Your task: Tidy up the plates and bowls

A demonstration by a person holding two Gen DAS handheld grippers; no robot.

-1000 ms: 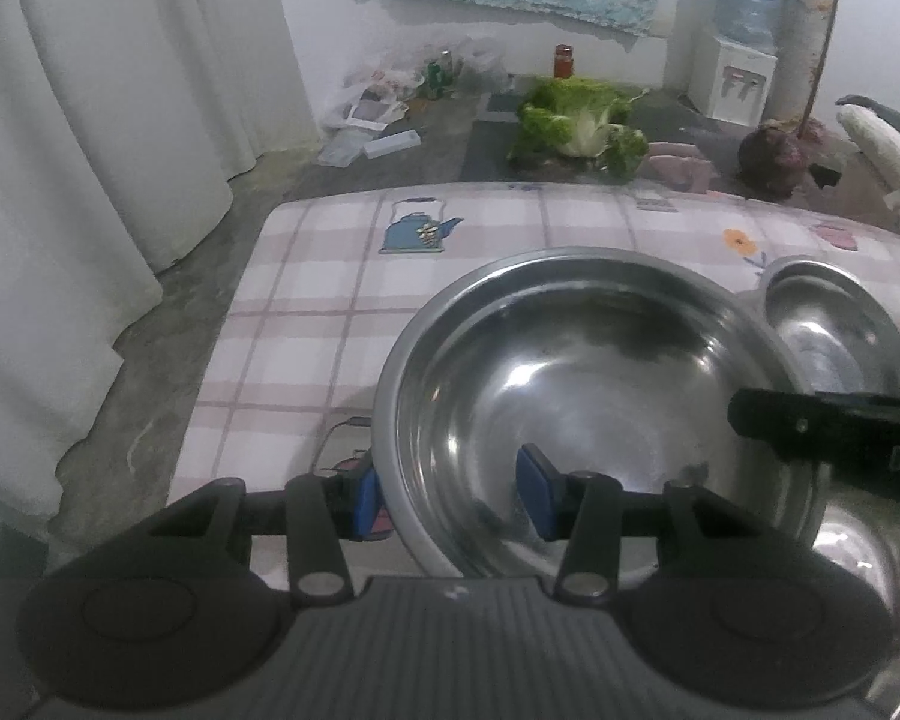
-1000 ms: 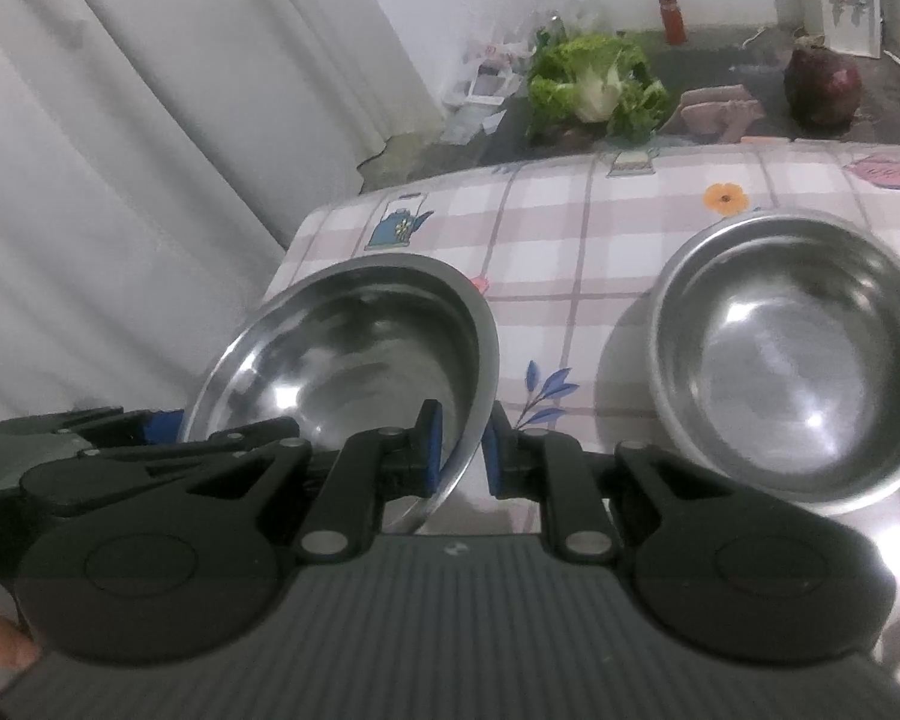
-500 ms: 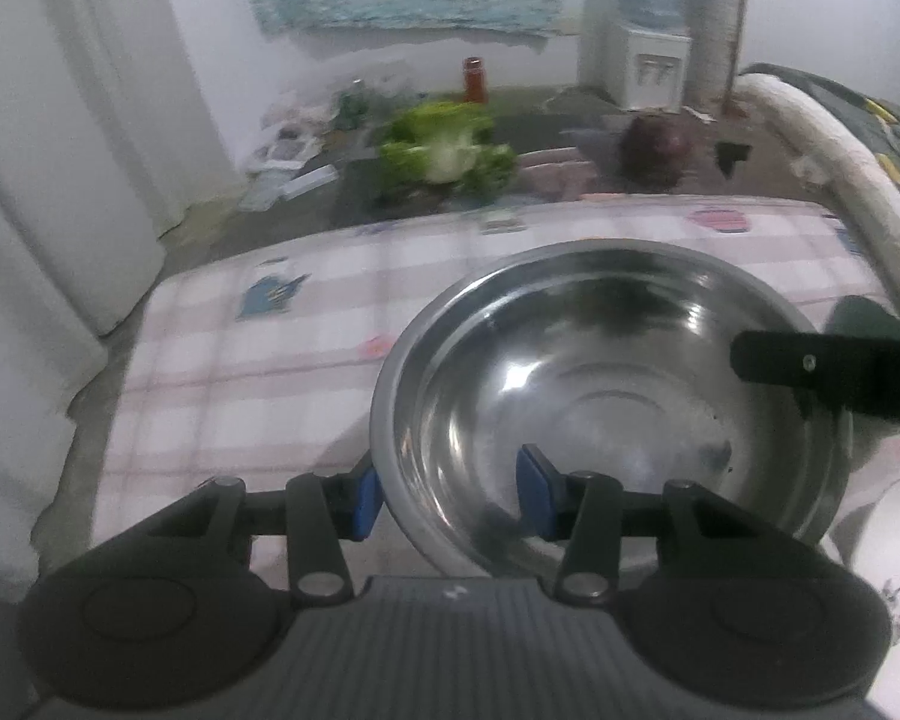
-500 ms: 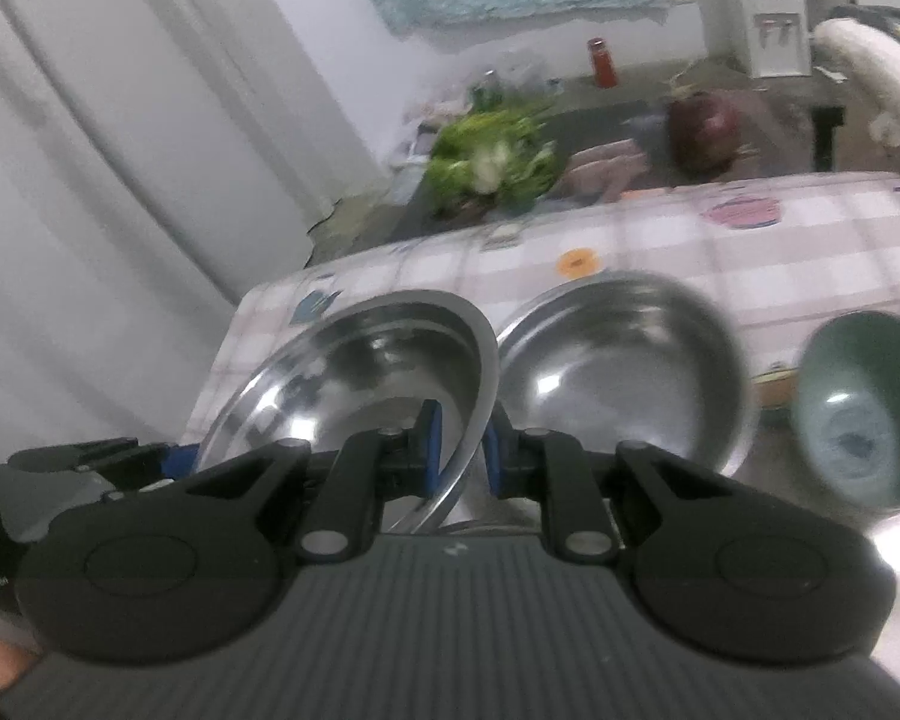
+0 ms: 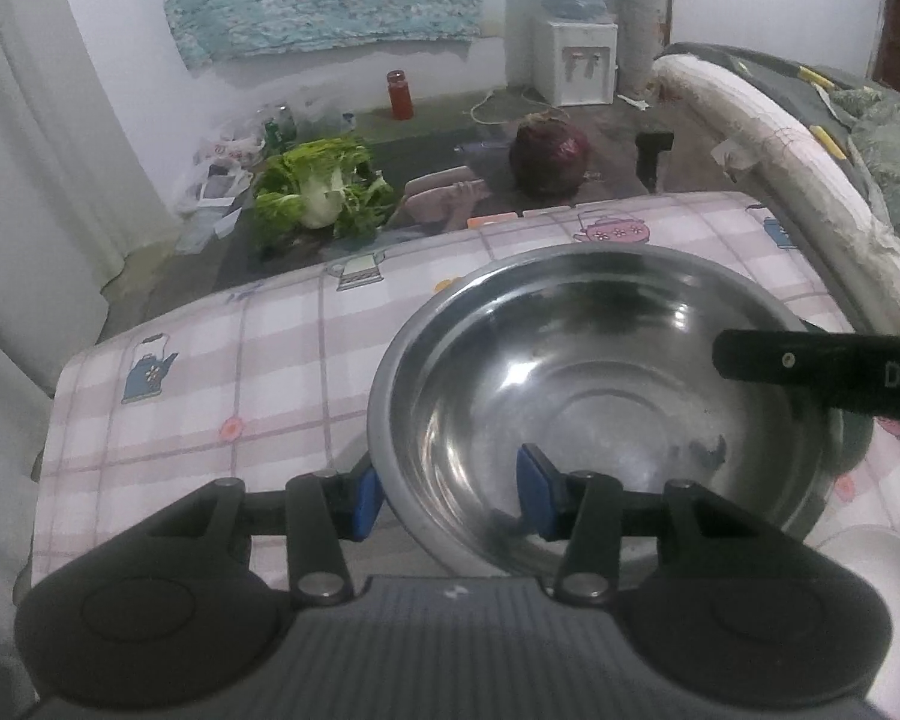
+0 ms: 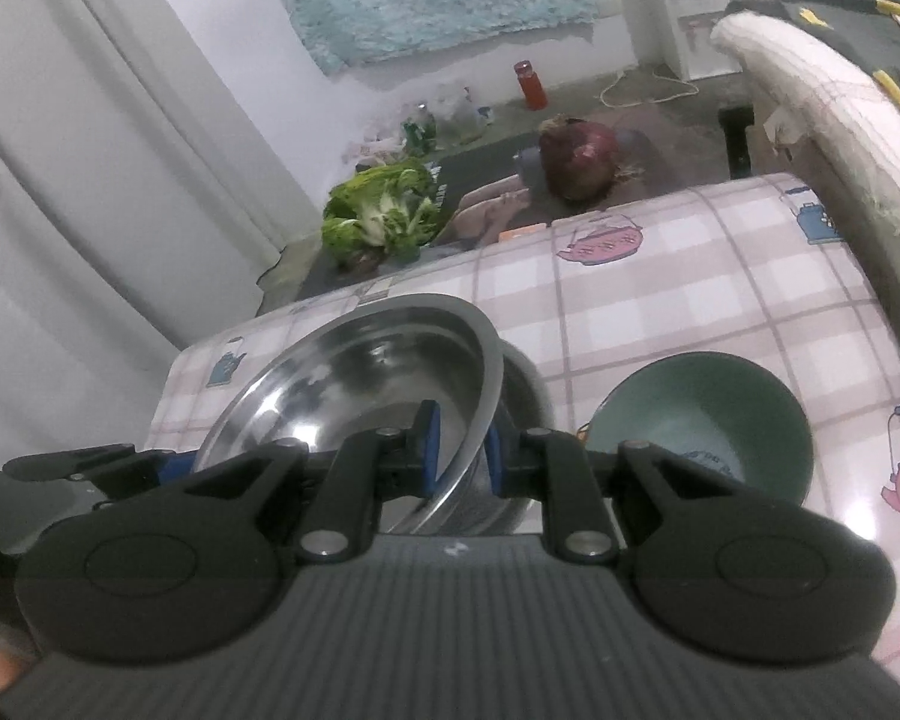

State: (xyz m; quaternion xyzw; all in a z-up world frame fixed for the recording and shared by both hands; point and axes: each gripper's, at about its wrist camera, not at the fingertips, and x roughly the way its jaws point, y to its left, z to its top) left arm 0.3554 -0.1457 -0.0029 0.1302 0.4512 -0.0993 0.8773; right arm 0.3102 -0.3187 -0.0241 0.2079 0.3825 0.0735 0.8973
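Steel bowl being carried above the checked tablecloth, tilted, rim gripped on two sides. Left gripper straddling the near rim, one blue pad outside the wall, the other inside the basin; pads standing apart, contact with the metal not clear enough to call. Right gripper clenching the opposite rim edge-on, its pads pinched tight on the thin lip. Hanging directly over a second steel bowl sitting on the cloth, only a sliver of it showing behind the tilted rim. Sitting just to the right of that, a green bowl. Peeking in at the left view's lower right corner, a white dish. Lying on the floor beyond the table, leafy greens, a dark red cabbage, a red jar.
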